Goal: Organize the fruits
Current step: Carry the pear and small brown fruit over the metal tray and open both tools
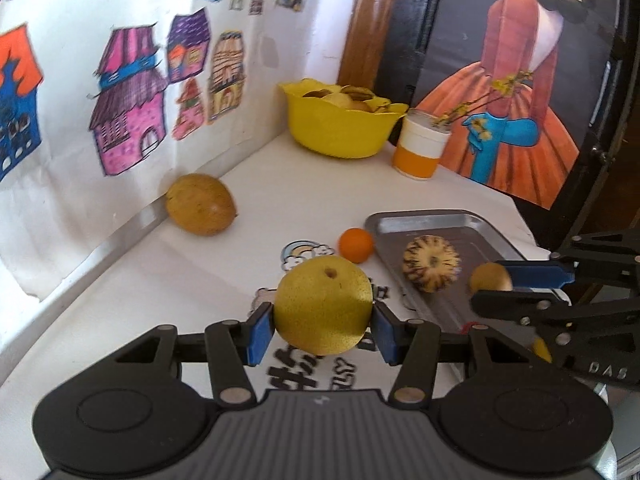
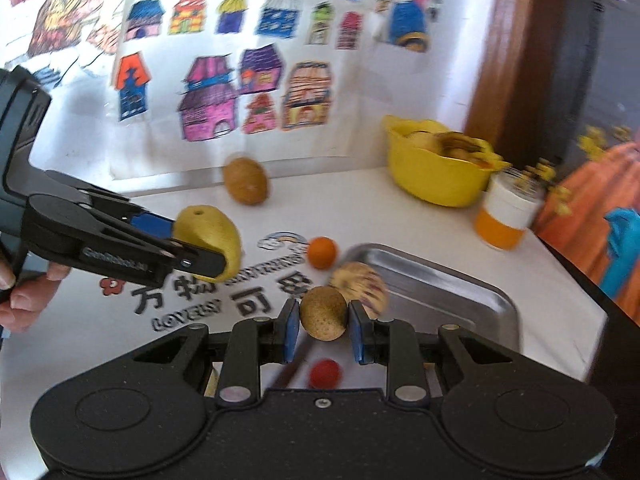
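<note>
L tool (image 1: 323,326) grips yellow pear (image 1: 323,306) at widest girth: firm, heavy-ish, smooth skin, bruisable. R tool (image 2: 323,326), at pear's 3 o'clock, clamps small brown fruit (image 2: 323,312): light, stiff.

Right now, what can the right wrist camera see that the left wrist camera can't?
Only the right wrist view shows a small red ball near the tray and the person's fingers around the left handle. Only the left wrist view shows the painted figure in the orange dress almost whole. Both show the yellow pear in the left hand-held gripper, the small brown fruit in the right hand-held gripper, the yellow bowl and the metal tray.
</note>
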`<state>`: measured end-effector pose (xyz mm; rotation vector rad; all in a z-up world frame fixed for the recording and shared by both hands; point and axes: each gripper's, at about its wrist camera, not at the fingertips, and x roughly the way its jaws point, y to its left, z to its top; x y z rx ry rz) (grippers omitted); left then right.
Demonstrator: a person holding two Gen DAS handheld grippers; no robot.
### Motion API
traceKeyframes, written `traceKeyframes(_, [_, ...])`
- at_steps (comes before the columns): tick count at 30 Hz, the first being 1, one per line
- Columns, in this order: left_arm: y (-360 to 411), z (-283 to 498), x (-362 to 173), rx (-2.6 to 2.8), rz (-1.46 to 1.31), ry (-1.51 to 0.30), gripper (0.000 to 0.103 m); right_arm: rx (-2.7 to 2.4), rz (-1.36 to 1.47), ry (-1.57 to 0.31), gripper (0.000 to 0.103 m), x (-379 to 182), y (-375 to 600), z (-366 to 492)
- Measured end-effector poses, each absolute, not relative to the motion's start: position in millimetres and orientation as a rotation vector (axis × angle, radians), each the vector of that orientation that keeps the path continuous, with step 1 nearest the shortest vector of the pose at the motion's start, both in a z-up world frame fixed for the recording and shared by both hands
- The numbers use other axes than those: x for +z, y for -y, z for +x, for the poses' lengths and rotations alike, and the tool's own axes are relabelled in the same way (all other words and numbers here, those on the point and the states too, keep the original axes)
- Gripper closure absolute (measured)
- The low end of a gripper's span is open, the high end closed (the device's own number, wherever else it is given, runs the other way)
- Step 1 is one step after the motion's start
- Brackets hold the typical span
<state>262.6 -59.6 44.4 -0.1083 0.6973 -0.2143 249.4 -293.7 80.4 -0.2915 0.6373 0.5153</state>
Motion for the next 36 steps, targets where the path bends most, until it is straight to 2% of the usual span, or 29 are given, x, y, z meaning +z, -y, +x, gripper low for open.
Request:
traceKeyframes(13, [117.5,257.1,64.2,-0.296,-0.092,-0.666,0.047,0.375,-0.188,-0.626,0.075,65.4,365.4,231.5])
traceKeyframes(36, [216.1,288.3,48.4,-0.407,-0.044,-0.729,0.047,0.317,-0.066,-0.617,0.075,25.8,414.2,243.8])
